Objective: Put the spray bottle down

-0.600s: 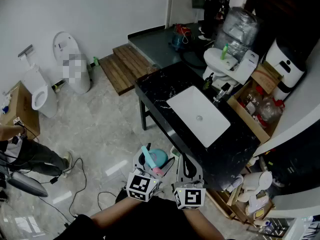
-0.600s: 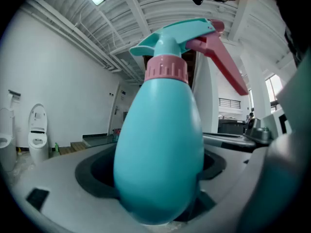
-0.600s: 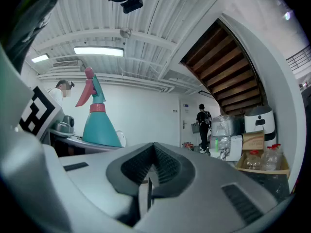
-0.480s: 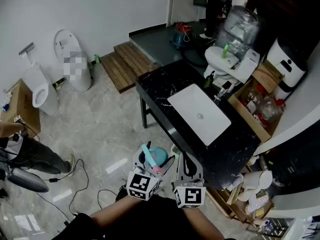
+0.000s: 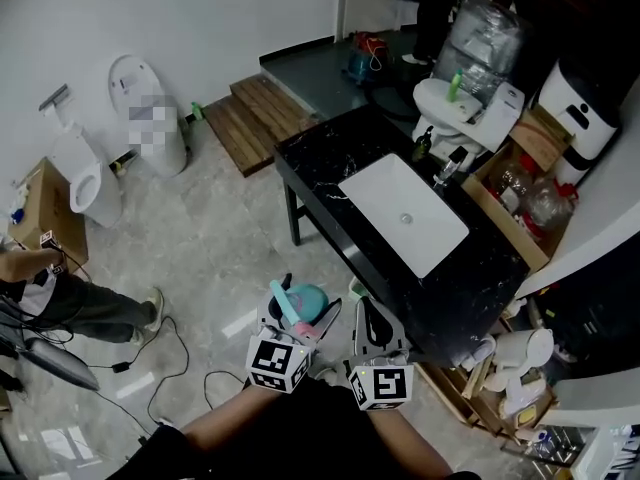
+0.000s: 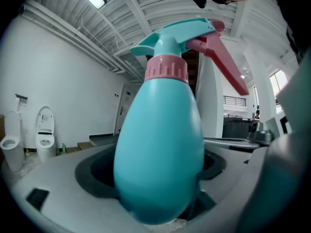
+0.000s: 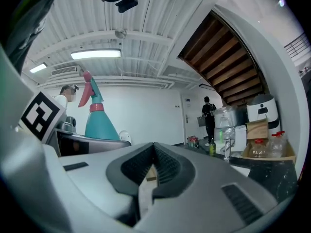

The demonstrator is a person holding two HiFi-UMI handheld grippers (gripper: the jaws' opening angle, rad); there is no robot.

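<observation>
— Where does the sink point(image 5: 403, 213) sit?

— Set into the middle of the counter point(image 5: 318, 168), with the faucet point(image 5: 447, 173) just behind it on the counter's far long edge.

— And off the counter?

— A crate point(image 5: 512, 208) stands against that same far edge. A platform point(image 5: 255, 118) lies on the floor beyond the counter's left end, and a toilet point(image 5: 150, 118) stands well left of the counter, by the wall.

— The grippers?

— Both just before the counter's near edge. The left gripper point(image 5: 300, 318) is further from the counter, with the spray bottle point(image 5: 305, 298) upright between its jaws. The right gripper point(image 5: 368, 318) is beside it, closer to the counter.
</observation>
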